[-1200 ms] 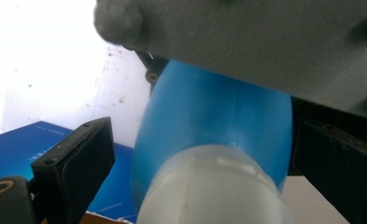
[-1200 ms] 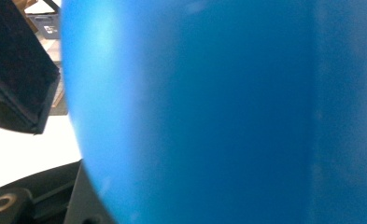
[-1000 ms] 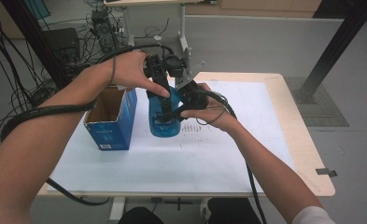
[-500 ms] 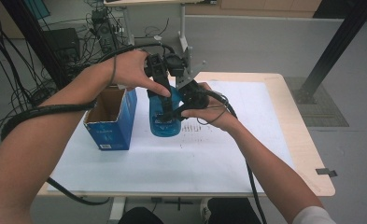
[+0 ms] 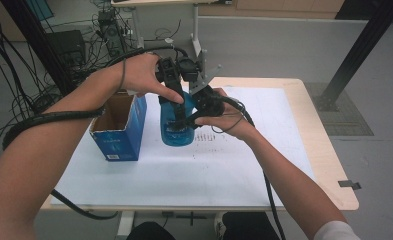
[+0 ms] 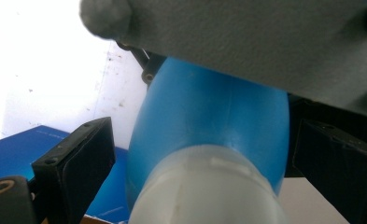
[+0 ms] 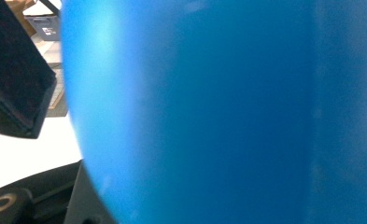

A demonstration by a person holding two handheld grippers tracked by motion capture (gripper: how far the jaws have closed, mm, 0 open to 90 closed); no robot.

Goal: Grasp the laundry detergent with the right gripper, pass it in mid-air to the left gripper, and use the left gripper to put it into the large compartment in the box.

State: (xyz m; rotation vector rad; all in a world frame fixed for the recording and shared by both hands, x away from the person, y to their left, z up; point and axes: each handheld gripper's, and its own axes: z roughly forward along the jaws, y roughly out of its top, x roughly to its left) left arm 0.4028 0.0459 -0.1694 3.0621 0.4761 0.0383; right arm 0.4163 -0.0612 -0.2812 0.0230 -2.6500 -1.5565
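A blue bottle (image 5: 176, 127) with a pale cap stands upright on the white-covered table (image 5: 264, 150). My left gripper (image 5: 175, 97) comes down over its top. In the left gripper view its jaws flank the cap and neck (image 6: 209, 186), with a strip of table showing between the left pad (image 6: 78, 163) and the bottle (image 6: 209, 116), so it is open. My right gripper (image 5: 191, 117) reaches in from the right and is shut on the bottle's body. The bottle's blue wall (image 7: 218, 112) sits right in front of the right gripper view, beside one black finger (image 7: 17, 88).
An open blue cardboard box (image 5: 118, 127) stands just left of the bottle, its corner also behind the left jaw (image 6: 27, 149). A grey three-cornered plate (image 6: 265, 42) hangs close above the bottle. Cables and equipment lie on the floor beyond the table's far left.
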